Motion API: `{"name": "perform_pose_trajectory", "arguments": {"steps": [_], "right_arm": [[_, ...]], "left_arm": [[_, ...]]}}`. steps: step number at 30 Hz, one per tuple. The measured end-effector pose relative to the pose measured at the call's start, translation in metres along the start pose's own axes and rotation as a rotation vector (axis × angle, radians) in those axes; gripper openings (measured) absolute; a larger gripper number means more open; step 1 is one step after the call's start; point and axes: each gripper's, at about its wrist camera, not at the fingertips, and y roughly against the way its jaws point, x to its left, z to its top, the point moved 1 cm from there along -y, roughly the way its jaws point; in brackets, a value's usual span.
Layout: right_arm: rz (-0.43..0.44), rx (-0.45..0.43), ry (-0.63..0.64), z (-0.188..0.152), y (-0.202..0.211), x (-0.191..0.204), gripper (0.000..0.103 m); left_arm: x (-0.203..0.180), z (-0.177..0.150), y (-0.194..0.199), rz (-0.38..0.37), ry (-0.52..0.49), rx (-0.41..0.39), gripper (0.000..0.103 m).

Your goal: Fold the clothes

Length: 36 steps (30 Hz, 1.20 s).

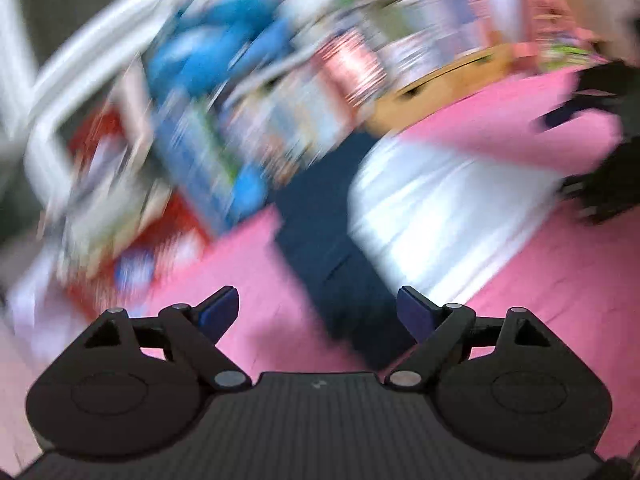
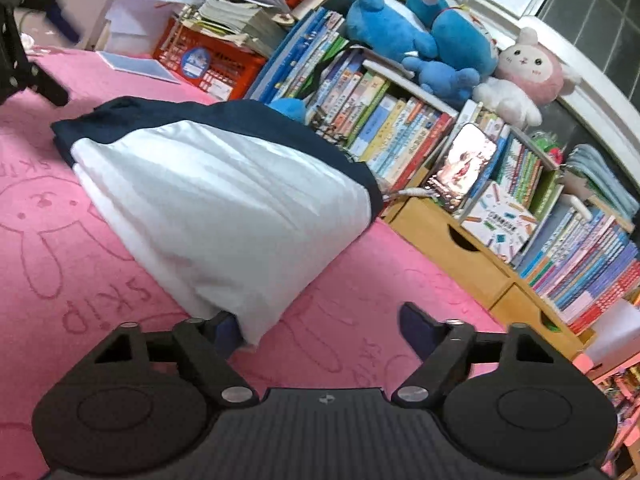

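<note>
A folded white and navy garment (image 2: 224, 196) lies on the pink bunny-print cloth (image 2: 60, 248). My right gripper (image 2: 320, 328) is open, low over the cloth at the garment's near corner; its left finger (image 2: 224, 330) touches the white edge. In the blurred left wrist view the same garment (image 1: 432, 208) lies ahead, its navy part (image 1: 340, 272) running toward my left gripper (image 1: 318, 312), which is open and empty above the pink cloth (image 1: 260, 320). The left gripper also shows in the right wrist view (image 2: 28, 56) at far left. The other gripper appears dark at the left wrist view's right edge (image 1: 604, 184).
A wooden shelf (image 2: 452, 248) packed with books (image 2: 360, 108) runs along the far side, with blue plush toys (image 2: 420, 40) and a pink plush (image 2: 528, 68) on top. A red crate (image 2: 208, 60) with papers stands at the back. A phone (image 2: 460, 168) leans on the books.
</note>
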Motion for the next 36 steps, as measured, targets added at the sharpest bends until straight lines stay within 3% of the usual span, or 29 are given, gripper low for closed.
{"name": "perform_pose_trajectory", "arguments": {"steps": [1, 2, 3, 4, 5, 7, 13, 15, 17, 19, 23, 26, 28, 29, 30, 32, 34, 36], "right_arm": [[0.015, 0.002, 0.001, 0.0, 0.001, 0.001, 0.063], [0.027, 0.005, 0.002, 0.001, 0.002, 0.001, 0.06], [0.033, 0.0, 0.002, 0.001, 0.004, 0.002, 0.054], [0.038, -0.007, 0.001, 0.001, 0.006, 0.003, 0.049], [0.036, -0.016, -0.001, 0.002, 0.009, 0.003, 0.047], [0.036, -0.032, -0.008, 0.003, 0.015, 0.004, 0.04], [0.072, -0.024, -0.048, 0.004, 0.018, 0.0, 0.035], [0.084, -0.022, -0.067, 0.004, 0.018, -0.002, 0.035], [0.093, -0.018, -0.08, 0.004, 0.017, -0.004, 0.034], [0.1, -0.014, -0.091, 0.004, 0.016, -0.005, 0.034], [0.114, -0.001, -0.117, 0.003, 0.015, -0.008, 0.034], [0.119, 0.006, -0.129, 0.001, 0.015, -0.009, 0.035], [0.126, 0.009, -0.141, 0.0, 0.015, -0.011, 0.036], [0.131, 0.01, -0.15, 0.0, 0.014, -0.012, 0.036], [0.132, 0.012, -0.159, 0.0, 0.014, -0.013, 0.036], [0.133, 0.016, -0.176, -0.001, 0.013, -0.016, 0.036], [0.142, 0.018, -0.182, -0.001, 0.013, -0.016, 0.034], [0.152, 0.026, -0.191, -0.001, 0.012, -0.015, 0.027]], "left_arm": [[-0.018, 0.008, -0.001, -0.018, -0.071, -0.045, 0.087], [-0.037, 0.016, -0.002, -0.036, -0.142, -0.09, 0.078], [-0.051, 0.02, -0.008, -0.061, -0.188, -0.097, 0.068], [-0.065, 0.025, -0.015, -0.085, -0.233, -0.104, 0.048], [-0.079, 0.029, -0.022, -0.11, -0.278, -0.111, 0.042], [-0.101, 0.037, -0.035, -0.156, -0.336, -0.125, 0.042], [-0.11, 0.053, -0.051, -0.246, -0.344, -0.131, 0.042], [-0.113, 0.054, -0.055, -0.269, -0.363, -0.123, 0.029], [-0.116, 0.051, -0.058, -0.256, -0.385, -0.105, 0.017], [-0.119, 0.047, -0.061, -0.243, -0.406, -0.087, 0.015], [-0.091, 0.029, -0.063, -0.205, -0.397, 0.033, 0.014], [-0.052, -0.008, -0.055, -0.093, -0.39, 0.144, 0.014], [-0.019, -0.034, -0.048, 0.007, -0.35, 0.243, 0.012], [-0.002, -0.047, -0.044, 0.051, -0.309, 0.321, 0.004], [0.015, -0.061, -0.039, 0.1, -0.277, 0.382, 0.003], [0.036, -0.079, -0.025, 0.145, -0.228, 0.438, 0.005], [0.044, -0.077, -0.011, 0.153, -0.179, 0.427, 0.011], [0.035, -0.061, 0.003, 0.147, -0.178, 0.359, 0.012]]}}
